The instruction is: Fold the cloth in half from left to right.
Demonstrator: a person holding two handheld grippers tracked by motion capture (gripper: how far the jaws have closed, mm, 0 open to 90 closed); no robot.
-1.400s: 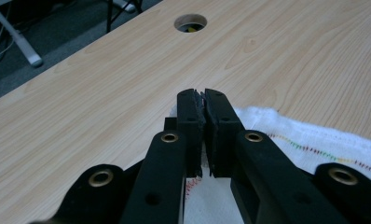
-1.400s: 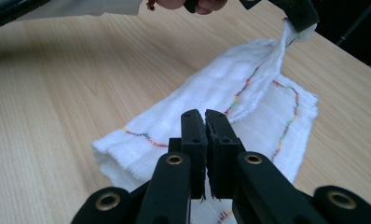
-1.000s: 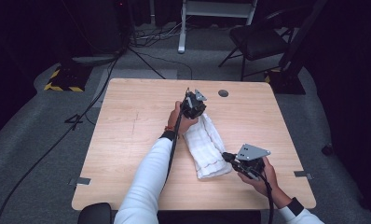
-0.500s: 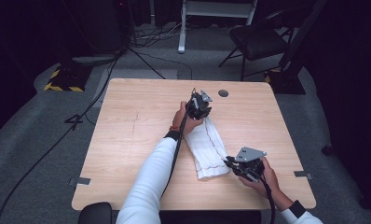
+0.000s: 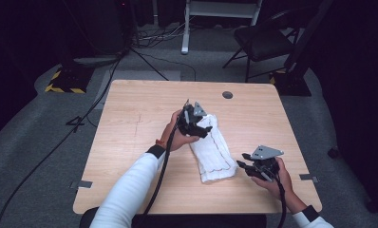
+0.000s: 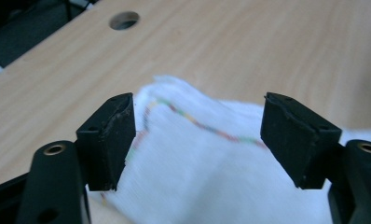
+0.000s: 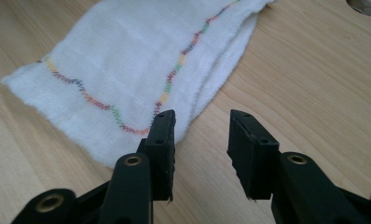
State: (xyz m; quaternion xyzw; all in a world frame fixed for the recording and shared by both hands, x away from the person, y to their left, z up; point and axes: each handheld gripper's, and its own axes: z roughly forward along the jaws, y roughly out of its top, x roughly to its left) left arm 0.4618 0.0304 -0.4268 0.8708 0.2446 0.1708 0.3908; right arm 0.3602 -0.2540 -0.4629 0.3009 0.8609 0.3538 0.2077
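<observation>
1. One white cloth (image 5: 214,149) with a multicoloured zigzag stitch line lies folded into a long strip on the wooden table (image 5: 135,123), running from mid-table toward the near edge.
2. The left gripper (image 5: 197,124) hovers over the cloth's far end; its jaws have just been opening and stand wide, with the cloth beneath them but not pinched.
3. The right gripper (image 5: 244,166) sits just beside the cloth's near end, over bare wood; its jaws have just been opening and stand partly apart with nothing between them.
4. One round cable hole (image 5: 227,95) lies near the table's far edge, well apart from the cloth.
5. Beyond the table stand one dark chair (image 5: 263,40) and a white frame (image 5: 220,9), with loose cables (image 5: 144,40) on the grey floor.
6. Nothing stands between either gripper and the cloth.
</observation>
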